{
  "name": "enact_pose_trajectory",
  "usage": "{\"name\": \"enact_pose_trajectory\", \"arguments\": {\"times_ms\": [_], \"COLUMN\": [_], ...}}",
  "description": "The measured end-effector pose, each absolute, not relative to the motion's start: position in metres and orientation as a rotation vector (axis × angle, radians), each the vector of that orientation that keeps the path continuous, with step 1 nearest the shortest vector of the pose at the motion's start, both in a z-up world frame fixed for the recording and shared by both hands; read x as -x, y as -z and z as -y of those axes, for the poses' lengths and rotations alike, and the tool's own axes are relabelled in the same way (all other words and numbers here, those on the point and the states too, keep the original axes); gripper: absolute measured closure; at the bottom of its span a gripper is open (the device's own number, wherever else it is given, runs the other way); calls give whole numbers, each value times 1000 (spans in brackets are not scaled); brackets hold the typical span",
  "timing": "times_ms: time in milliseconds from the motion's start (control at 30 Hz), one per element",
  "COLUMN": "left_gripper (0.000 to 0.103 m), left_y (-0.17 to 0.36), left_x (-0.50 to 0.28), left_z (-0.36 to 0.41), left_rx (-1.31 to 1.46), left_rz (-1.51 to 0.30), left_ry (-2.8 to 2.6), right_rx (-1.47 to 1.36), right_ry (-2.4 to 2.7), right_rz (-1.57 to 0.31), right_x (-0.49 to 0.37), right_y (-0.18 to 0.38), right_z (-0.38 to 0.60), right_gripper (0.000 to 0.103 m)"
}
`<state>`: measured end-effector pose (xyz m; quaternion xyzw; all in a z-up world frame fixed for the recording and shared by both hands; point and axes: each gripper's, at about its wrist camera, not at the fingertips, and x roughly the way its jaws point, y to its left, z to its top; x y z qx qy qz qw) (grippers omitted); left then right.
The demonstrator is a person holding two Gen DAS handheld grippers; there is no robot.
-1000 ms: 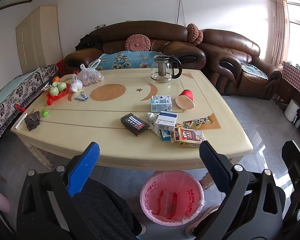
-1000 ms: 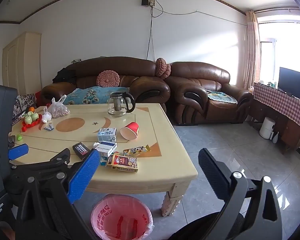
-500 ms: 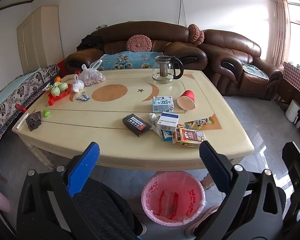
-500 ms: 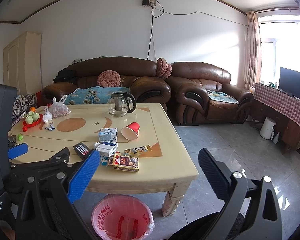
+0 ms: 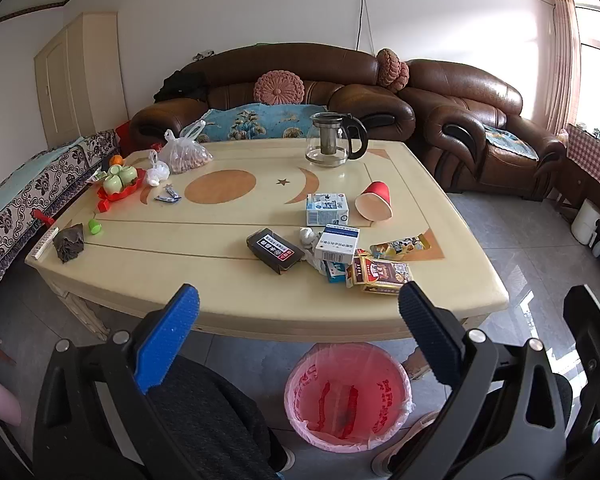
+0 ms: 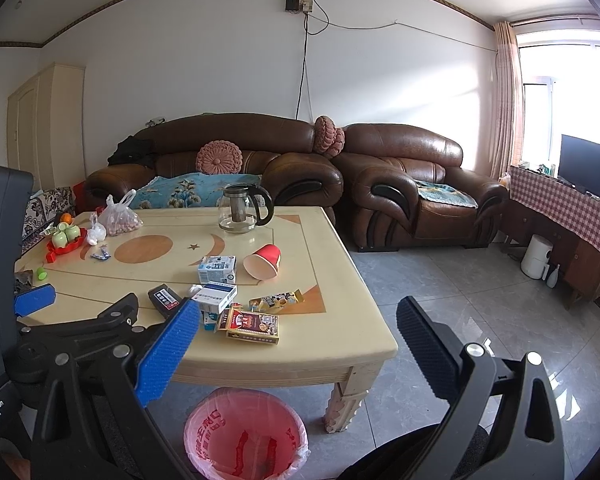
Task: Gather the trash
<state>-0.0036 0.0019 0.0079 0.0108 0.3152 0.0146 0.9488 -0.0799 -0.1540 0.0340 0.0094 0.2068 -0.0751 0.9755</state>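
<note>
Cream table point(image 5: 228, 304) ahead of both claws, its near edge just beyond the fingertips; brown sofa point(image 5: 300, 88) well beyond it. Pink-lined bin point(image 5: 346, 394) on the floor below the table edge, under and between the fingers of the left claw point(image 5: 296, 316), which is spread wide and holds nothing. Right claw point(image 6: 298, 332) likewise spread and empty, with the bin low and left of its centre. Glass teapot point(image 5: 332, 140) at the table's far side. Trash ahead of the left claw, slightly right: tipped red cup point(image 5: 375, 201), milk carton point(image 5: 326, 209), white-blue box point(image 5: 337, 245), red-gold packet point(image 5: 382, 275), black box point(image 5: 275, 250), snack wrapper point(image 5: 400, 245).
</note>
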Motion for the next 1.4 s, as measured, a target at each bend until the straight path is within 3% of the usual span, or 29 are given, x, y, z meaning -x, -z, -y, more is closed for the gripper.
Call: {"name": "enact_pose_trajectory", "arguments": {"times_ms": [600, 1000, 1400], "left_gripper": [5, 5, 5], "left_y": [-19, -39, -36], "left_x": [-1, -54, -134], "left_z": [-24, -49, -49], "left_rx": [-29, -39, 18], "left_rz": [-653, -749, -954], "left_ry": [-28, 8, 20], "right_rx": [-32, -57, -64], "right_ry": [82, -164, -202], "right_rz": [-452, -575, -688], "right_x": [64, -10, -107], "right_y": [-33, -45, -64], "right_z": [165, 200, 225], "right_gripper": [6, 6, 6]}}
